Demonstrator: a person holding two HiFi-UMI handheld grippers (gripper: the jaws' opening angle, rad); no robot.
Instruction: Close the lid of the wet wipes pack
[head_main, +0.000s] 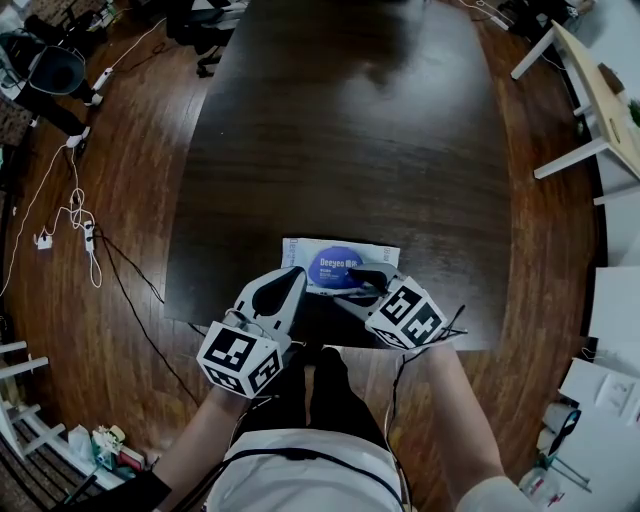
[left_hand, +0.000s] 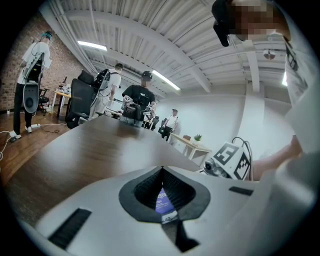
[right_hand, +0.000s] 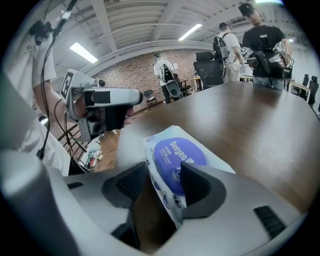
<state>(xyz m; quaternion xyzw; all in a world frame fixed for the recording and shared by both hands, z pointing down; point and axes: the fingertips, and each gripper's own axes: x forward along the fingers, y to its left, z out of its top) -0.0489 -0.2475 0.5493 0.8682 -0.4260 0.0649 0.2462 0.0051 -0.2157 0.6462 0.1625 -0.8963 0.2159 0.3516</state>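
- The white soft-film wet wipes pack (head_main: 340, 268) lies flat on the dark wooden desk (head_main: 350, 130), close to the desk's 6 o'clock edge and about midway along it.
- The purple oval lid (head_main: 338, 265) faces up. In the right gripper view it (right_hand: 176, 152) appears to lie level with the pack face.
- Left claw (head_main: 297, 272): the jaws are pressed together at the tips and pinch nothing. The tips sit at the pack's 9 o'clock edge.
- In the left gripper view, only a narrow slit shows between the pads of the left claw (left_hand: 161, 170), and a strip of the pack (left_hand: 161, 200) is visible through it.
- Right claw (head_main: 365, 285): the jaws are spread and straddle the pack from its 4 o'clock side.
- In the right gripper view, one pad of the right claw (right_hand: 164, 170) lies over the lid. The other pad stands clear of the pack's edge (right_hand: 150, 150), with bare desk showing between them.
- From the pack toward 12 o'clock the desk surface runs clear to its far edge, and bare strips lie at 3 and 9 o'clock of the pack.
- Beyond the desk's 9 o'clock edge, white cables (head_main: 80, 215) lie on the wooden floor (head_main: 130, 150).
- White tables (head_main: 590, 110) stand at 2 o'clock, well apart from the desk.
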